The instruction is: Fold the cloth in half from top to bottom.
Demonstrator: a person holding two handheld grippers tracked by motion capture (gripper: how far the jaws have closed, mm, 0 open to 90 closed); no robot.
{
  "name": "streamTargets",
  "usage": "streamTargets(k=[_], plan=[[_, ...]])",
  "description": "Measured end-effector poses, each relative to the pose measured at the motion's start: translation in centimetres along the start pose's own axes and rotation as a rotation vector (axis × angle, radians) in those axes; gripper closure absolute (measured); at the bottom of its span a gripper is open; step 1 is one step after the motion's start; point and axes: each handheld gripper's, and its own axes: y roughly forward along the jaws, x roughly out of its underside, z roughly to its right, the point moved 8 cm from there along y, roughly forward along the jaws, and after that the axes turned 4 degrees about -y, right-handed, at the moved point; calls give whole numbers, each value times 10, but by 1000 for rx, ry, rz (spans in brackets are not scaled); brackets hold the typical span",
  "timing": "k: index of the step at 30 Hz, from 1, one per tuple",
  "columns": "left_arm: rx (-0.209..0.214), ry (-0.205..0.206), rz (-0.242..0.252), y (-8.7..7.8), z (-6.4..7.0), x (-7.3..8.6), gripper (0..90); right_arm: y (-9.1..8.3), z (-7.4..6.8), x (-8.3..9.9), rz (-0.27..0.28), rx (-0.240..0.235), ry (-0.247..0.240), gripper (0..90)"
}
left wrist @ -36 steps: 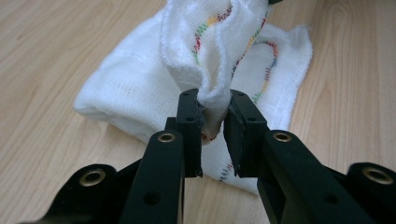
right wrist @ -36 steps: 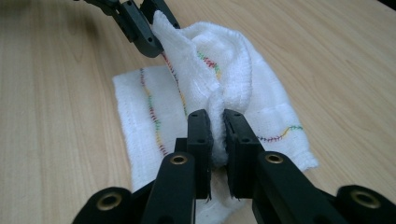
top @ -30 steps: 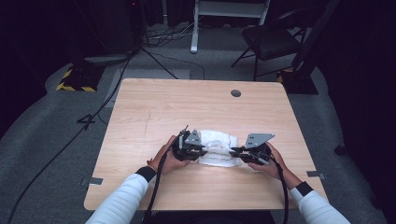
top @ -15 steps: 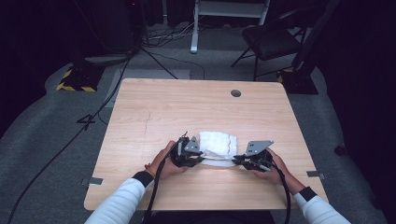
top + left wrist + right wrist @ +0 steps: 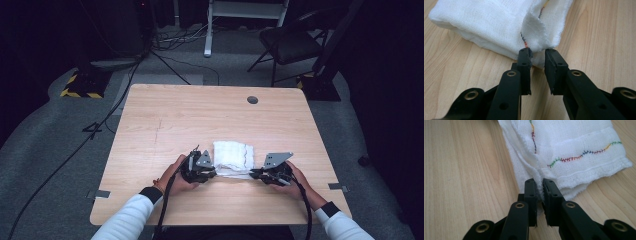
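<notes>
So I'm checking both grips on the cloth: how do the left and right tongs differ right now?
The left tongs stand apart with a plain gap, their tips just at a corner of the white cloth; the right tongs are closed on a folded edge. The cloth edge by the right tongs shows coloured stitching clearly; by the left tongs little of it shows. Both sit low over the wooden table, at the cloth's near side.

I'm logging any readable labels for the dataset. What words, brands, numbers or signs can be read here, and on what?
None: no readable text in any view.
The folded white cloth carries only wavy multicoloured stitching, no letters.
The left claw and right claw show bare black jaws with brass screws, no marking.
The yellow-black striped block on the floor bears hazard stripes, no words.
</notes>
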Motion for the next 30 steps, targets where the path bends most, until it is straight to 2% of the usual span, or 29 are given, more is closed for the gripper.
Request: streamTargets(k=[6, 8, 11, 14, 18, 22, 30], plan=[[-7, -13, -15, 0, -1, 6, 827, -1, 2, 3, 4, 5, 17, 764], [-6, -17, -14, -1, -2, 8, 829, -2, 3, 5, 9, 1, 37, 759], [-1, -21, -12, -4, -1, 11, 820, -5, 4, 7, 14, 7, 40, 722], [-16, -30, 1, -9, -3, 10, 762, -9, 6, 7, 22, 28, 52, 610], [-40, -47, 51, -17, -8, 3, 697, -17, 14, 4, 53, 55, 77, 535], [-80, -54, 69, -20, -15, -5, 605, -21, 21, -2, 68, 101, 89, 470], [-144, -122, 130, -18, -31, -32, 411, -11, 33, -20, 72, 155, 99, 383]])
